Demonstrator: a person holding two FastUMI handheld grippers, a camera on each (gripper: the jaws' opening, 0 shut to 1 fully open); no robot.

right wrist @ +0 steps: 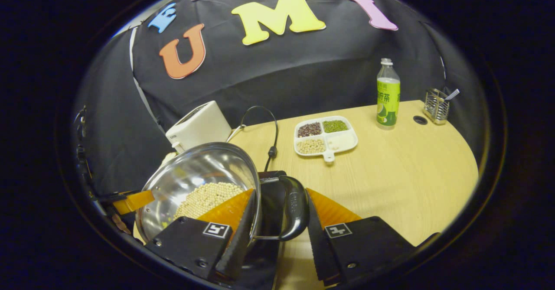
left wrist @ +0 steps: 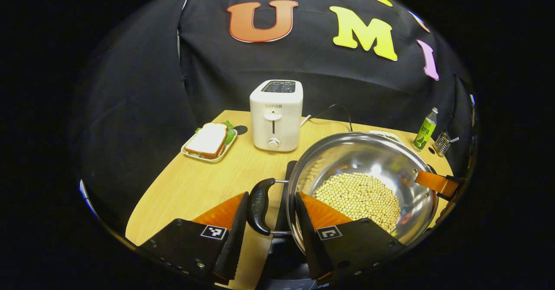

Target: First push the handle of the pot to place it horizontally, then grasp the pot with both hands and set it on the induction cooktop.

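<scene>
Pot [left wrist: 368,173] is polished steel, wide and shallow, with a layer of pale beans [left wrist: 357,197] in the bottom. My read: moderately heavy, rigid, slick on the wall, load shifts if tilted. So grab the two loop handles, not the rim, and keep it level.

Position: pot sits over the dark induction cooktop [left wrist: 284,203], on the wooden table [left wrist: 190,181]; can't tell whether it's resting on the glass or just above it.

Left to right:
- Left gripper [left wrist: 271,220]: fingers spread either side of the black left handle [left wrist: 259,205]. Outer finger looks touching or nearly so, inner finger lies over the pot's rim with a gap to the handle. Not clamped, as far as I can tell.
- Right gripper [right wrist: 279,225]: same layout mirrored on the right handle [right wrist: 297,214]. Outer finger is close against the handle, inner finger is over the rim. Contact looks one-sided at best.

Both handles lie horizontal. Both tools come in low, angled slightly down, facing each other across the pot.

Nearby: toaster [left wrist: 276,114] behind, sandwich plate [left wrist: 210,141] far left.
</scene>
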